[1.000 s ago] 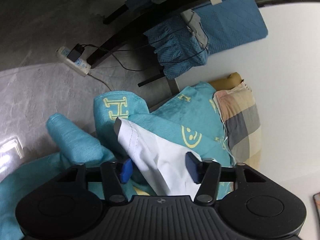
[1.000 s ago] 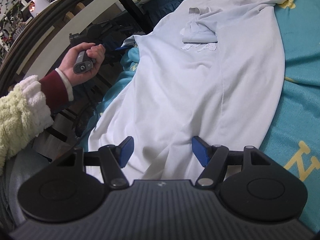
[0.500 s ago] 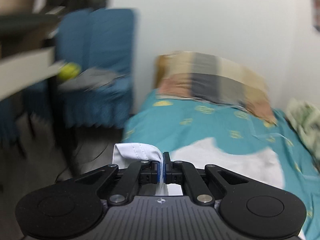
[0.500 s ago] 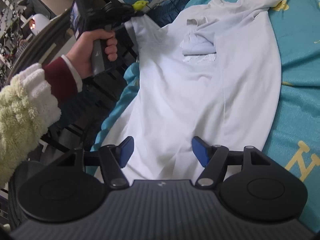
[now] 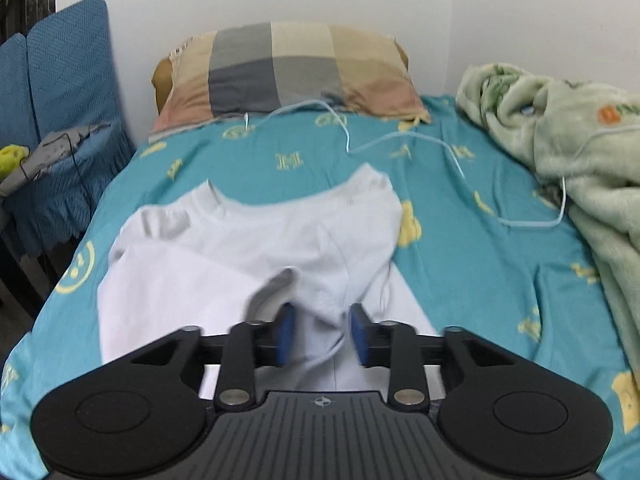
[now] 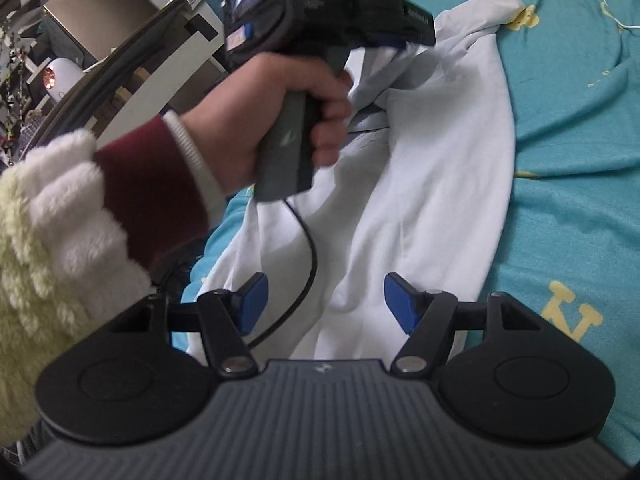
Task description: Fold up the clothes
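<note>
A white T-shirt [image 5: 248,248] lies on the teal bed sheet [image 5: 480,264], its left side folded over onto the body. My left gripper [image 5: 322,334] hovers over the shirt with its jaws opening. A loose bunch of the white cloth sags between the blue pads [image 5: 286,334], which do not press on it. In the right wrist view a hand [image 6: 288,92] holds the left gripper [image 6: 404,40] above the shirt [image 6: 432,184]. My right gripper [image 6: 326,304] stands open over the shirt's lower part, gripping nothing.
A plaid pillow [image 5: 288,72] lies at the head of the bed, against the wall. A green fleece blanket [image 5: 560,152] is heaped on the right, and a thin white cable [image 5: 400,140] runs across the sheet. Blue-covered chairs [image 5: 60,80] stand off the bed's left edge.
The left gripper shut on the shirt's edge at the bed's left side, carried it up and across over the shirt, and its jaws have now parted. The right gripper has barely moved.
</note>
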`<state>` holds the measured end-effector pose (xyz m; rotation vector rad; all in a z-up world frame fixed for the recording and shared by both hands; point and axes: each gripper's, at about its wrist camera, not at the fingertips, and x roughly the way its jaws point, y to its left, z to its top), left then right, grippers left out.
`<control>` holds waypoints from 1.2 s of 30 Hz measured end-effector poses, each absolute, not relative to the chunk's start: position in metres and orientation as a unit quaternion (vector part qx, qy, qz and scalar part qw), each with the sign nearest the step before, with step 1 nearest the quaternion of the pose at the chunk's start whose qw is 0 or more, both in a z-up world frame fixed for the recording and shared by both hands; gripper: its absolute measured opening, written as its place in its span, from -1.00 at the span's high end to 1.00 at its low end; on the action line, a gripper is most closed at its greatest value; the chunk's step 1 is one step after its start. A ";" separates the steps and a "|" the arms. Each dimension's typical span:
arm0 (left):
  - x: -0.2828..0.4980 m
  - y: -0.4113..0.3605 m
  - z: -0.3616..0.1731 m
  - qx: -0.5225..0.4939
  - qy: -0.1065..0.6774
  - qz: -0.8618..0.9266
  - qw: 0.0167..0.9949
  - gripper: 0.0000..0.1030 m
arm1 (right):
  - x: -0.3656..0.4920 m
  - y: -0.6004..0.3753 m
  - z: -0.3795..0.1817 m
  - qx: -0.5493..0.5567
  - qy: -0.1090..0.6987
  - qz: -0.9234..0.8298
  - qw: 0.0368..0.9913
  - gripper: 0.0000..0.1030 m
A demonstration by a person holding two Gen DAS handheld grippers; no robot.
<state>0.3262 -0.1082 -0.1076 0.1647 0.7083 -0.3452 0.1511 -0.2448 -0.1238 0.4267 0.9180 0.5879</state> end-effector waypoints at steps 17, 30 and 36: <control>0.102 0.021 -0.019 -0.055 0.366 -0.082 0.925 -0.39 | 0.126 -0.243 -0.068 0.146 0.330 0.254 0.897 -0.32; 0.105 0.059 -0.038 -0.088 0.350 -0.094 0.928 -0.37 | 0.275 -0.142 -0.060 0.070 0.342 0.218 0.911 -0.29; 0.115 0.073 -0.050 -0.096 0.357 -0.101 0.924 -0.37 | 0.333 -0.077 -0.099 -0.028 0.362 0.196 0.911 -0.26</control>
